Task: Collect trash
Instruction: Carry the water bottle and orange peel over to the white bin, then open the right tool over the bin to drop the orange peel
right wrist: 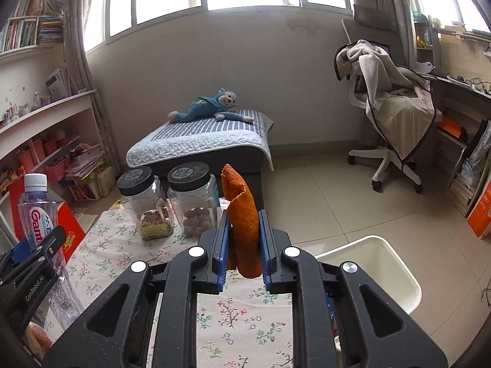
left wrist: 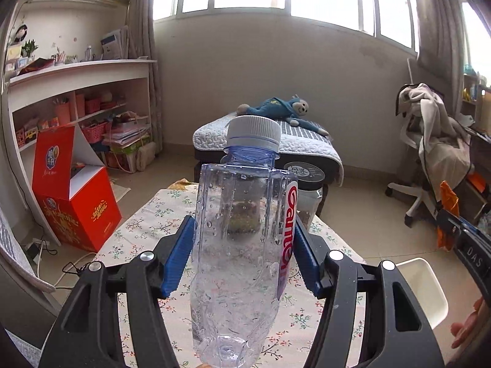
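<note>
My left gripper (left wrist: 244, 254) is shut on an empty clear plastic bottle (left wrist: 239, 245) with a white cap and a red-lettered label, held upright above the floral tablecloth (left wrist: 147, 224). The bottle also shows at the left of the right wrist view (right wrist: 40, 214). My right gripper (right wrist: 244, 245) is shut on a curled orange peel or wrapper (right wrist: 244, 220), held above the table's right side. That orange piece shows at the right edge of the left wrist view (left wrist: 448, 211). A white bin (right wrist: 377, 263) stands on the floor to the right of the table; it also shows in the left wrist view (left wrist: 426, 288).
Two clear jars with black lids (right wrist: 141, 202) (right wrist: 196, 199) stand at the table's far end. Beyond them is a bench with a quilt and a blue plush monkey (right wrist: 211, 107). A red box (left wrist: 73, 196) and shelves are at left, an office chair (right wrist: 396, 116) at right.
</note>
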The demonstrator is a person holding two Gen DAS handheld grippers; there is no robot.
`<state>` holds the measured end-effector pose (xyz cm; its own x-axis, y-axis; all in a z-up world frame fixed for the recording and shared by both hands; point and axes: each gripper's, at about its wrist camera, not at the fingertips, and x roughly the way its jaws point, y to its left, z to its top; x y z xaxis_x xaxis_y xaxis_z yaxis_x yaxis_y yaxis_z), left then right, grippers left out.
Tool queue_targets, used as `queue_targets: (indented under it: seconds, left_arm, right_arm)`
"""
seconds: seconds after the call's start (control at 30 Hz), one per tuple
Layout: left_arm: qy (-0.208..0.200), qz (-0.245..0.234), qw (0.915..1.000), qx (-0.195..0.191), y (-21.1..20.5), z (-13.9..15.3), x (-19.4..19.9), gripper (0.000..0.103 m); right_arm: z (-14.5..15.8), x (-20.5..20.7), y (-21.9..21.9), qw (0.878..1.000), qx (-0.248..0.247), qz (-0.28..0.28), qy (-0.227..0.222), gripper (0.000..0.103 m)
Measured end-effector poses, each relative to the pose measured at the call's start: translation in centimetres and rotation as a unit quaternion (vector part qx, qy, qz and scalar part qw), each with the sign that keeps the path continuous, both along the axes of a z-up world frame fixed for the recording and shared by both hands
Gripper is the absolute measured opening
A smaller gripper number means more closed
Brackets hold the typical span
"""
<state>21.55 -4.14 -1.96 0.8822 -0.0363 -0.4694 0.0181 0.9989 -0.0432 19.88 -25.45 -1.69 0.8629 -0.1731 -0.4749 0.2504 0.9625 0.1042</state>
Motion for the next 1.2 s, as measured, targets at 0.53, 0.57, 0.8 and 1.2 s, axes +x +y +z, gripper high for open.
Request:
queue_targets:
  seconds: [0.53,0.57,0.8,1.2]
  left_arm:
    - [0.014,-0.069,0.9973,0.020,-8.4,-1.8,-0.1,0.061]
    - [0.016,-0.076,0.9968,0.019,-8.9,-1.9,-0.2,0.061]
    - [0.038,-0.125,0.9915,0.004,-14.2,-2.3,-0.4,0.061]
    - [0.075,-0.197,0.9774,-0.014,-26.5,-2.6,-0.6,0.062]
  right_arm:
    - [-1.5,-1.1,-13.2,0.986,0.054,-0.154,0.032,0.024]
    - [-1.5,-1.5,-13.8,0.985,0.054,-0.161,0.030,0.031]
    - [0.2,-4.9,-17.1,0.971,0.034,-0.234,-0.023,0.090]
    - [1.0,-10.0,-23.8,0.939,0.030,-0.341,-0.030,0.096]
